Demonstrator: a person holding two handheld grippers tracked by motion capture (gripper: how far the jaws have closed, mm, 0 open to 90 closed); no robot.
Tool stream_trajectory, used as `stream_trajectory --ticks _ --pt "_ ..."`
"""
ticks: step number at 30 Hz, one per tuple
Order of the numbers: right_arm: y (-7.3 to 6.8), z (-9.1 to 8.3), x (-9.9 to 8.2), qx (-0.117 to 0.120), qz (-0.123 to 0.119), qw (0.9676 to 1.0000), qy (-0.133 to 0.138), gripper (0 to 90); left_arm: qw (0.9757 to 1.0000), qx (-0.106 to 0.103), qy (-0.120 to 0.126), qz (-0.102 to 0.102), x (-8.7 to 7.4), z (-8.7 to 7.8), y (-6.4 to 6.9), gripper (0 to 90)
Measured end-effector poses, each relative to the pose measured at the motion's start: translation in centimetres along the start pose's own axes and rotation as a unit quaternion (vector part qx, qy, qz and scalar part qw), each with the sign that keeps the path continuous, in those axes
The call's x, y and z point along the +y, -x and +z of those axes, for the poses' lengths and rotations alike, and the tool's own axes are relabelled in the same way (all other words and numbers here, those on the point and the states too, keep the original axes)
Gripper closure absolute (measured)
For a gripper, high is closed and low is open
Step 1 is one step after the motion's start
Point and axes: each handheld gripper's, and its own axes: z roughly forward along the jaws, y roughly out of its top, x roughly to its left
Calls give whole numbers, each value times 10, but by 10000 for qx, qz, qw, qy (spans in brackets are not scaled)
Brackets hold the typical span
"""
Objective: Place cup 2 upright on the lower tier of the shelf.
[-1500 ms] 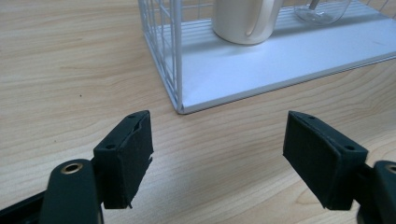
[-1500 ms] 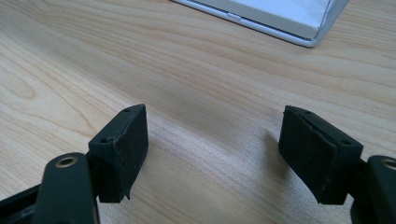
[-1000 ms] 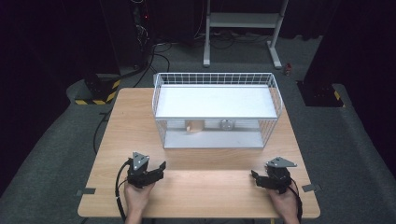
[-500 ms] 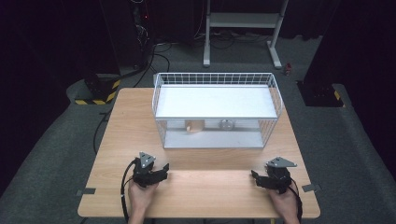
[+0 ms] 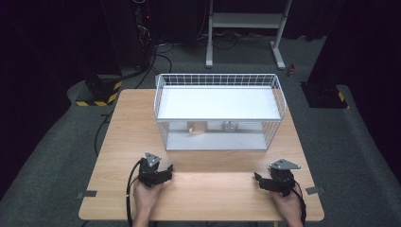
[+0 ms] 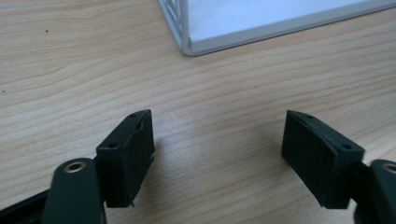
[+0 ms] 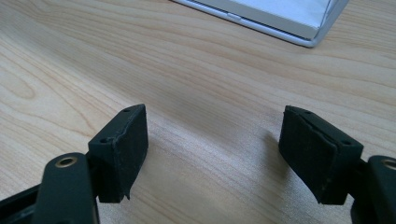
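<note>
Wooden table (image 5: 123, 127), wire rack (image 5: 220, 111) lengthwise across; left gripper (image 6: 217, 154) and right gripper (image 7: 212, 151) spread, empty.

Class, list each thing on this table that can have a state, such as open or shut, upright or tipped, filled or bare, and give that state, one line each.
Left gripper: open, nothing between the jaws, low over the table.
Right gripper: open, nothing between the jaws, low over the table.
Wire basket: upright, open at the top, top shelf bare.
Small wooden block: on the lower level, under the shelf.
Small round thing: on the lower level, beside the block.

Left tongs (image 6: 218, 156) wide apart over wood table (image 6: 70, 70), rack corner (image 6: 189, 44) beyond.
</note>
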Motion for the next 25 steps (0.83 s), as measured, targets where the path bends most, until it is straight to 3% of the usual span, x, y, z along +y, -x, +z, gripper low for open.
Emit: stream_trajectory --ticks 25 --pt "0 0 0 -19 13 10000 -6 241 10000 -30 -36 53 1 1 -1 228"
